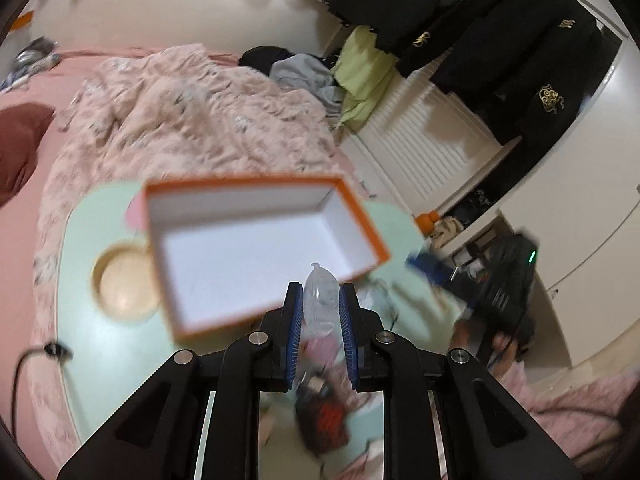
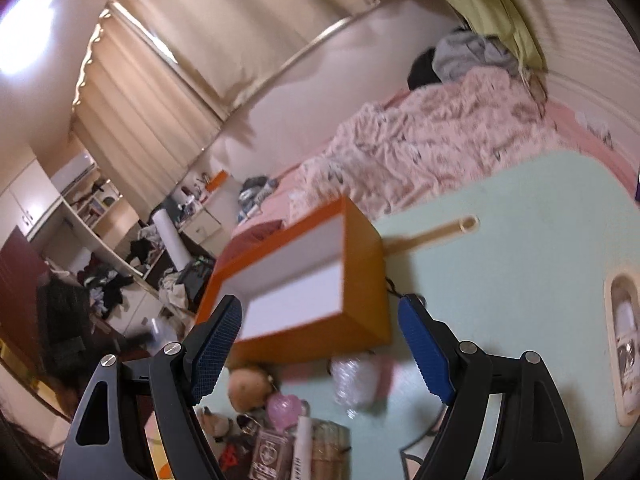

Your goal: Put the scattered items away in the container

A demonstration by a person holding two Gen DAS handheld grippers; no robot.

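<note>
An orange box [image 1: 256, 248] with a white inside stands open on the mint-green table [image 1: 108, 344]; the right wrist view shows its orange side [image 2: 360, 264]. My left gripper [image 1: 319, 300] is shut on a small clear plastic capsule [image 1: 320, 300], held just in front of the box's near rim. My right gripper [image 2: 320, 340] stands open in front of the box with nothing between its fingers. Below it lie scattered items: a round tan plush charm [image 2: 248, 386], a pink heart [image 2: 282, 408], a clear crinkled plastic piece [image 2: 354, 380] and small bottles [image 2: 276, 452].
A round wooden cup recess [image 1: 124, 284] sits in the table left of the box. A black cable [image 1: 28, 364] trails at the left edge. The bed with a pink quilt [image 1: 192, 120] lies behind. A wooden tray slot [image 2: 624, 344] is at the table's right.
</note>
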